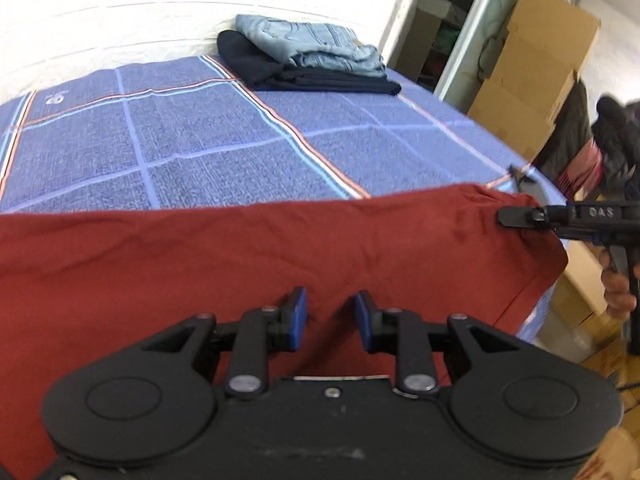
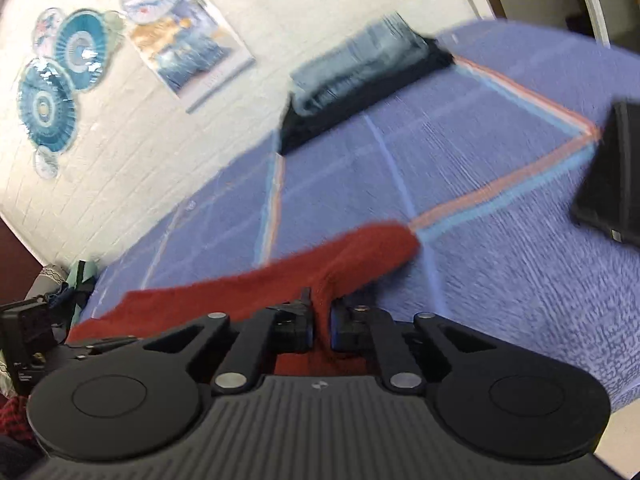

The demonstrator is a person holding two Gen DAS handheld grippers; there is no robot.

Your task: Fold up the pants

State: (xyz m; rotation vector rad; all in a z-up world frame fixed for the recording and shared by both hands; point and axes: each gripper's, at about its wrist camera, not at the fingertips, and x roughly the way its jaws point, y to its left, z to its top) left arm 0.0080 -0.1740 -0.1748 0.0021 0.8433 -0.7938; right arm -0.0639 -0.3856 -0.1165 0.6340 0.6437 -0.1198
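Left wrist view: the left gripper (image 1: pixel 329 312) hovers just over the red pants (image 1: pixel 256 256), its blue-padded fingers (image 1: pixel 298 318) parted with a clear gap and no cloth pinched between them. The pants lie spread across the near edge of the bed, on a blue woven bedspread (image 1: pixel 180 148) crossed by orange and pale stripes. At the garment's right corner the right gripper (image 1: pixel 510 216) reaches in; the right wrist view shows its jaws nearly closed on a bunched fold of the red fabric (image 2: pixel 320 308). The cloth reads as light, soft and limp, likely to sag and wrinkle unless held at two points, so hems and corners are the sensible holds. Farther off, folded light-blue jeans (image 1: pixel 316 44) rest on a folded dark garment (image 1: pixel 312 76), beside a white brick wall (image 1: pixel 120 20).
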